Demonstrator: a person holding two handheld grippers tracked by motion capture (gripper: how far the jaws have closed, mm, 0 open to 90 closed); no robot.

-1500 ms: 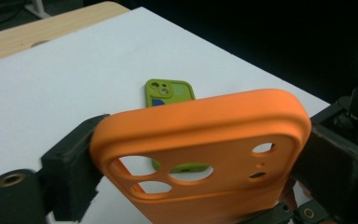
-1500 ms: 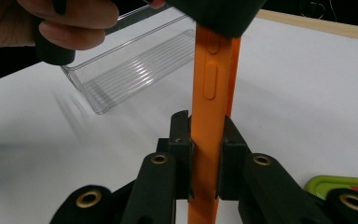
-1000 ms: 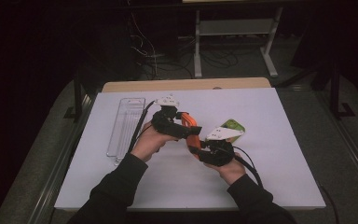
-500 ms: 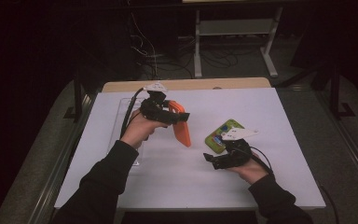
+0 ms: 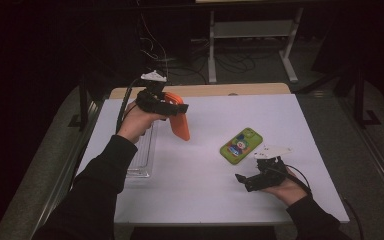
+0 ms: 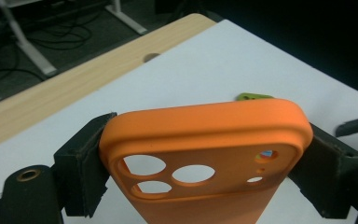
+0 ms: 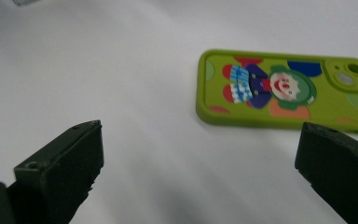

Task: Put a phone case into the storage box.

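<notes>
A white worktop (image 5: 300, 130) with a pale wooden strip (image 5: 205, 90) along its far edge stands in a dark room. Beyond it, a grey metal stand (image 5: 252, 30) and loose cables (image 5: 155, 45) sit on dark floor.

A clear tray (image 5: 142, 155) lies at the table's (image 5: 205, 200) left; a phone (image 5: 241, 145) lies right of centre.
</notes>
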